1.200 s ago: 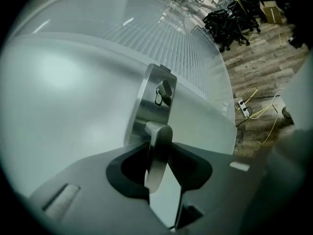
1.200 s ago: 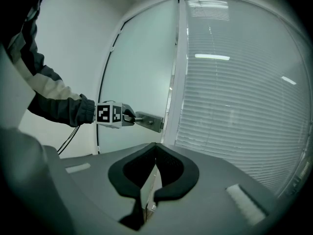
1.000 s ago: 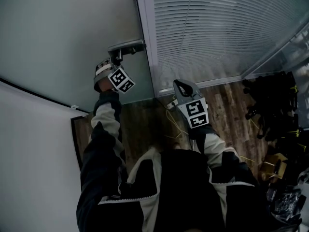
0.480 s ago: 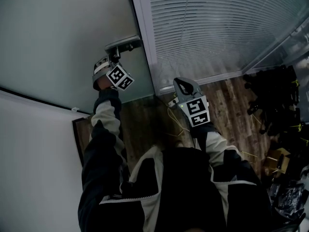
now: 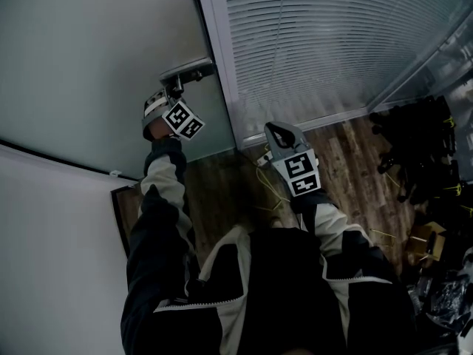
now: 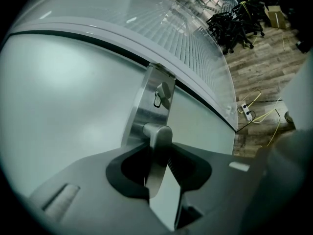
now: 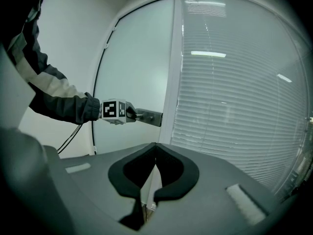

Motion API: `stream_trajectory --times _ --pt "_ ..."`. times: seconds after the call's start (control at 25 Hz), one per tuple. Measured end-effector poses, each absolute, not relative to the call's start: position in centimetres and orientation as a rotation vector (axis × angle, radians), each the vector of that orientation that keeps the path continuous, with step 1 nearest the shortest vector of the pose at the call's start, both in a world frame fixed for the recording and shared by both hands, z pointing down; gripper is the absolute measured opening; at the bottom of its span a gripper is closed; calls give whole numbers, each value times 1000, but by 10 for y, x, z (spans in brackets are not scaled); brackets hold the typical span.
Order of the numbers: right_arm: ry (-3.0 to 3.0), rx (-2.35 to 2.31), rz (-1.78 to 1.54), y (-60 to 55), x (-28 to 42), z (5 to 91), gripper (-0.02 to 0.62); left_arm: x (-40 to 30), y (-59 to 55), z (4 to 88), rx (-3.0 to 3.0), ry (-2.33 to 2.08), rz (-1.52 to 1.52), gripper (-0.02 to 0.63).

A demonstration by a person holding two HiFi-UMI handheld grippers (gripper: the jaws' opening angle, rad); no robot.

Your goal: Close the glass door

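Glass door: frosted pale-green pane, its handle edge just beside the white frame post; I cannot tell whether it is fully shut.
Handle: brushed-metal lever handle on a steel plate at that edge.
Left hand-held gripper: jaws clamped on the lever handle.
Right hand-held gripper: jaws together with nothing between them, apart from the door, above the dark wooden floor.
Around: white slatted blinds right of the post; white power strip with yellow cables at the post's foot; black chairs at the floor's right edge.
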State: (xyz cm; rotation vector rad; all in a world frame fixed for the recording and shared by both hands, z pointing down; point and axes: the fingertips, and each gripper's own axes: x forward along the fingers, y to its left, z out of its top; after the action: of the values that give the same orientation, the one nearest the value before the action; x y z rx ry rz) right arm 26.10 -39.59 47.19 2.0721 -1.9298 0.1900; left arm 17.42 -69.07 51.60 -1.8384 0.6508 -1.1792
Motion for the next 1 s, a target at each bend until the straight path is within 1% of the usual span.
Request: stream_trajectory --times 0.08,0.12,0.24,0.28,0.48,0.56,0.68,0.72,0.84,1.0 --pt "-1929 2072 188 -398 261 469 6 177 -689 510 -1909 656 -1156 120" --pt "-1930 2071 187 -399 260 468 6 178 -686 507 -1981 669 -1128 131" --pt "-1940 2060 187 -399 255 471 6 177 -673 493 -2271 756 -991 195" --pt "-1946 2053 188 -400 252 472 6 176 -670 489 -2354 789 -943 205" --pt "-1999 2020 168 -408 236 465 6 165 -641 476 -2472 816 -832 222" --pt "-2021 2014 167 -412 233 463 6 155 -617 471 -2612 861 -717 185" --pt "-2056 2017 186 -425 229 462 6 142 -576 461 -2900 951 -463 35" --pt "-2067 2022 196 -431 227 461 6 138 -563 456 -2953 967 -394 2" --pt "-2089 2056 247 -447 225 458 5 135 -530 439 -3002 998 -280 2" --pt "-2096 2072 273 -459 214 454 2 137 -507 427 -2975 1005 -251 2"
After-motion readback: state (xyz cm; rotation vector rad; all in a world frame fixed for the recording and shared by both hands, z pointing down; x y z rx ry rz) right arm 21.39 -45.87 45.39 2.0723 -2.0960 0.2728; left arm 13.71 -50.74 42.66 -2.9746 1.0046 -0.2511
